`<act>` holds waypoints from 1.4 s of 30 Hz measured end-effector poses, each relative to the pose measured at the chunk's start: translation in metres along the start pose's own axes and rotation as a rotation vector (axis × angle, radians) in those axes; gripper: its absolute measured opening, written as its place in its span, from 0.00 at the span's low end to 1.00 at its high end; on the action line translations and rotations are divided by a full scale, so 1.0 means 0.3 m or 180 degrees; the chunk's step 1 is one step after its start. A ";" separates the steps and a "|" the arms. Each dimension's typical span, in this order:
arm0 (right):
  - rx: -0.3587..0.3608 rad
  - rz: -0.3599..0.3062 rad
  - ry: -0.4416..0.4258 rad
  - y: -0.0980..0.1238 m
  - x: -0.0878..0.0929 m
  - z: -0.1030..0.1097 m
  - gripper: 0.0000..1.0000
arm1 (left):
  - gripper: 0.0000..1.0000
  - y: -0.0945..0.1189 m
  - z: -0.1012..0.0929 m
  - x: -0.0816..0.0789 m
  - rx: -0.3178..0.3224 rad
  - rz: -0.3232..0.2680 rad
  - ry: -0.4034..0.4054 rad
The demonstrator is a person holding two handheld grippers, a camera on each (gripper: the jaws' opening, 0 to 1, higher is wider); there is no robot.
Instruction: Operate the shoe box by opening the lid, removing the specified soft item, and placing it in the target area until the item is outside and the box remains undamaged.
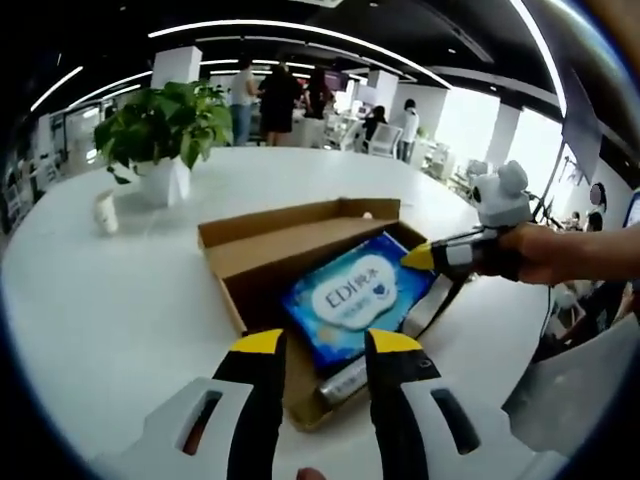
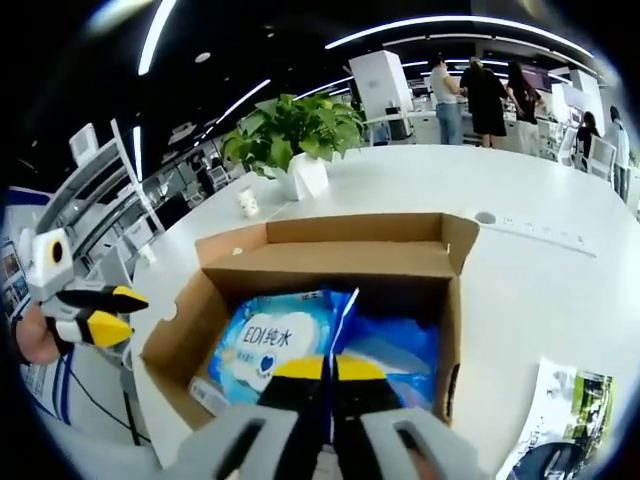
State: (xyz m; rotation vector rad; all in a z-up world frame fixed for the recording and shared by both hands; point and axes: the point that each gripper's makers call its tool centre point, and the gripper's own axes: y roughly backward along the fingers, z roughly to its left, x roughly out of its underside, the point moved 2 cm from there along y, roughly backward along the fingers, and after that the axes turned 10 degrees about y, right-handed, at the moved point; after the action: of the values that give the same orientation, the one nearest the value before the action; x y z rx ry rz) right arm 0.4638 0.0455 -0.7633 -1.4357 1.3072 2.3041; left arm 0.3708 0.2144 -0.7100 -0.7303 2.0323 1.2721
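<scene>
An open brown shoe box (image 1: 262, 250) (image 2: 350, 235) lies on the white table with its flaps folded out. Inside lies a soft blue pack of wipes (image 1: 350, 300) (image 2: 265, 345) with a white label. My right gripper (image 2: 330, 370) is shut on the pack's near edge, and the film is creased up into a ridge just ahead of its tips. In the left gripper view it (image 1: 418, 258) comes in from the right, held by a hand, tips at the pack's far corner. My left gripper (image 1: 328, 342) (image 2: 112, 312) is open at the box's near side, holding nothing.
A potted plant (image 1: 165, 130) (image 2: 300, 135) and a small pale bottle (image 1: 105, 212) stand beyond the box. A silvery object (image 1: 345, 380) lies in the box beside the pack. A printed sheet (image 2: 560, 420) lies right of the box. People stand far back.
</scene>
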 end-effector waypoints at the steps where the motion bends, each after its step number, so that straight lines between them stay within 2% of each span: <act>1: 0.0001 -0.0001 -0.0011 0.000 0.001 0.000 0.00 | 0.32 -0.004 -0.002 -0.002 0.0005 0.0001 -0.0001; 13: -0.0003 -0.0005 -0.0045 0.007 0.005 0.006 0.00 | 0.32 -0.072 0.000 -0.010 -0.0017 0.0132 -0.0055; 24: -0.0025 -0.0007 -0.0058 0.011 0.014 0.003 0.00 | 0.30 -0.137 0.033 0.026 -0.0159 0.0380 -0.0071; 31: -0.0039 0.0000 -0.0050 0.013 0.018 0.005 0.00 | 0.32 -0.181 0.029 0.050 -0.0166 0.0555 -0.0043; 40: -0.0046 0.0011 -0.0037 0.016 0.026 0.006 0.00 | 0.28 -0.214 0.048 0.050 -0.0379 0.0718 -0.0200; 42: -0.0048 0.0012 -0.0046 0.016 0.026 0.005 0.00 | 0.27 -0.219 0.043 0.046 -0.0354 0.0707 -0.0158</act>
State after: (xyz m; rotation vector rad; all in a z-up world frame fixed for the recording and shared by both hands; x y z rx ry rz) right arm 0.4560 0.0412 -0.7663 -1.4198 1.2926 2.3270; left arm 0.4124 0.1992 -0.7621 -0.5274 2.0595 1.5233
